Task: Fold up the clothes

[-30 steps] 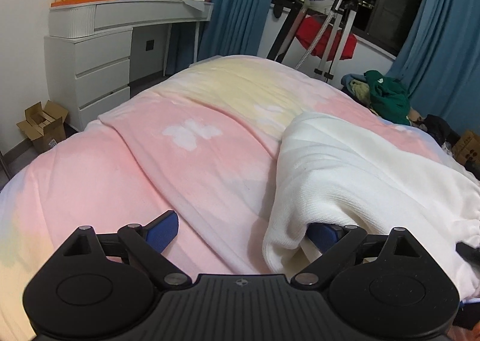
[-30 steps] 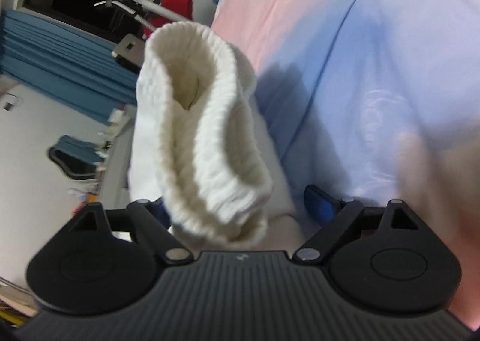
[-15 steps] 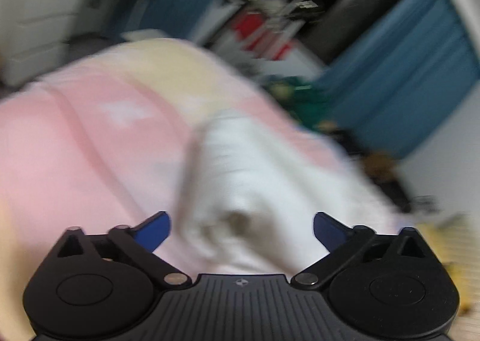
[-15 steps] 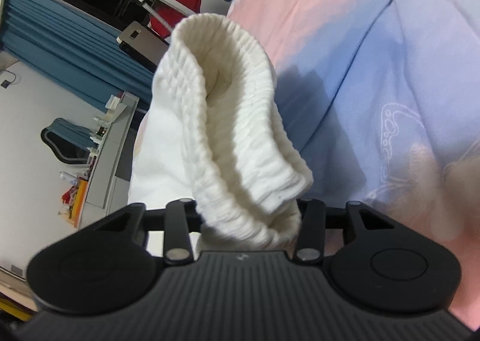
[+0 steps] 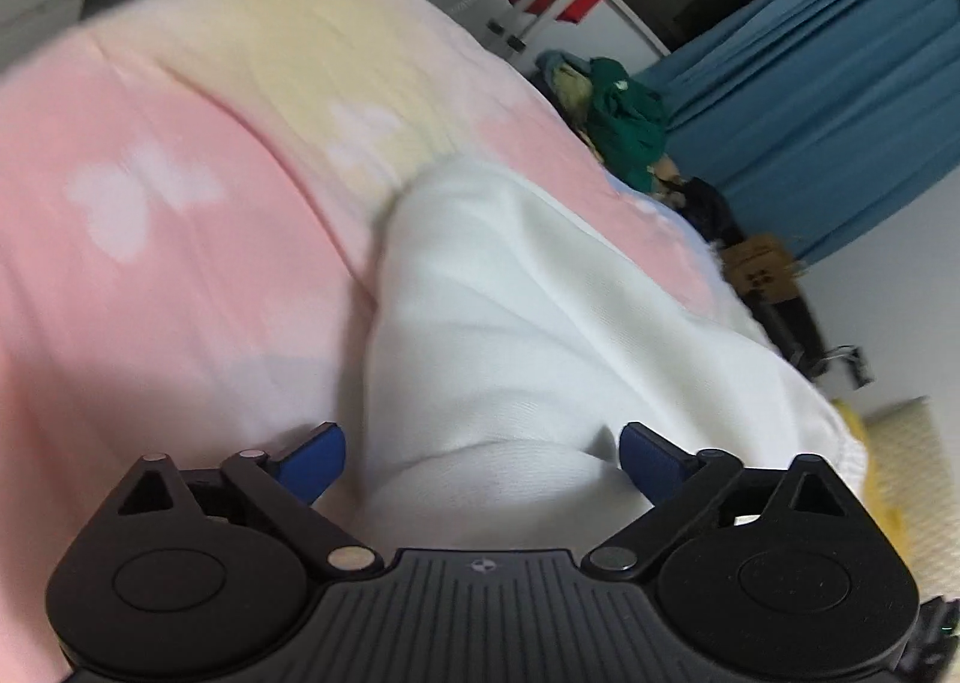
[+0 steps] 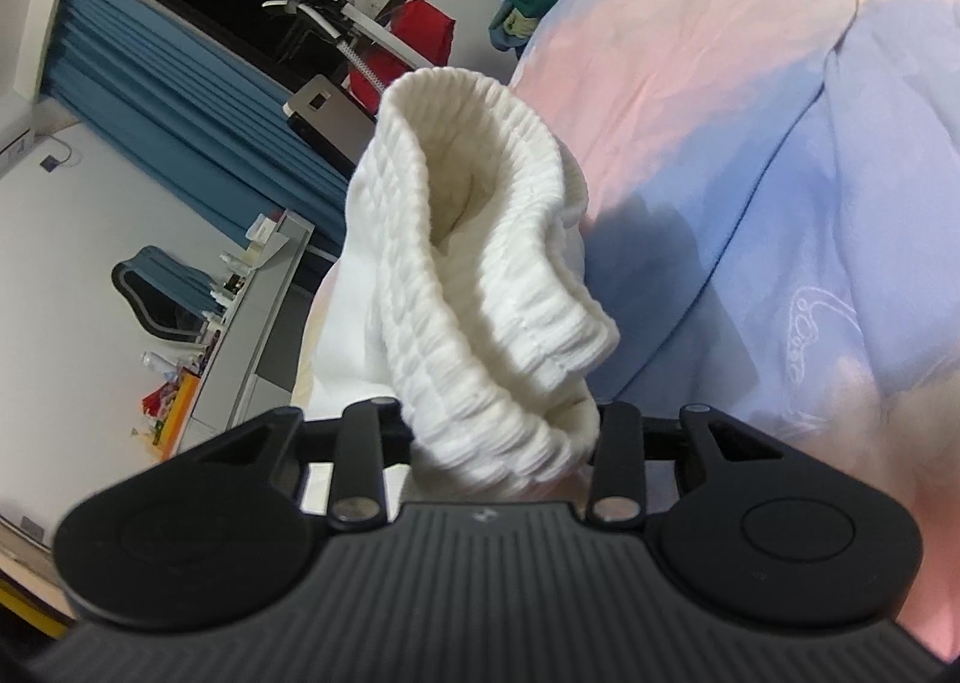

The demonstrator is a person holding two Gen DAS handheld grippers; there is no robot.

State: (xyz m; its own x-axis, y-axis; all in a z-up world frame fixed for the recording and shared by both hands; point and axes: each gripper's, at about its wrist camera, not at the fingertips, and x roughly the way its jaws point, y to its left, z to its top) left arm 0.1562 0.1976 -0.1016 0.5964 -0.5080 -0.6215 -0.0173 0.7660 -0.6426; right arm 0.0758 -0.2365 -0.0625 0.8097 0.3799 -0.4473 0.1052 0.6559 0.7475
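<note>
On the bed, above a quilt (image 5: pixel 180 239) coloured pink, yellow and pale blue, a white knitted garment (image 5: pixel 510 323) lies as a long bundle, and both grippers work at it. To begin at the left: the left gripper (image 5: pixel 480 452) stands with its jaws wide but closing, and a fold of the white cloth lies between the two blue pads (image 5: pixel 315 458); in this view the pads seem not to press on it yet, though motion blur makes it hard to say for sure. From these jaws the garment runs straight ahead and a little to the right, so its long axis points away from the left hand, toward the far side of the bed. This relation decides the coming move, I think: the left gripper is just at the near end and needs only to close on the fold. On the right, the right gripper (image 6: pixel 501 443) has its jaws narrow, closing further, and they grip the thick ribbed hem (image 6: pixel 474 275), which rises out of the jaws as a loop above the blue part of the quilt. Behind the bed a heap of green clothes (image 5: pixel 627 125) lies near the blue curtain (image 5: pixel 828 101). Beside the bed a brown cardboard box (image 5: pixel 759 272) is seen, but what is in it I cannot tell.
</note>
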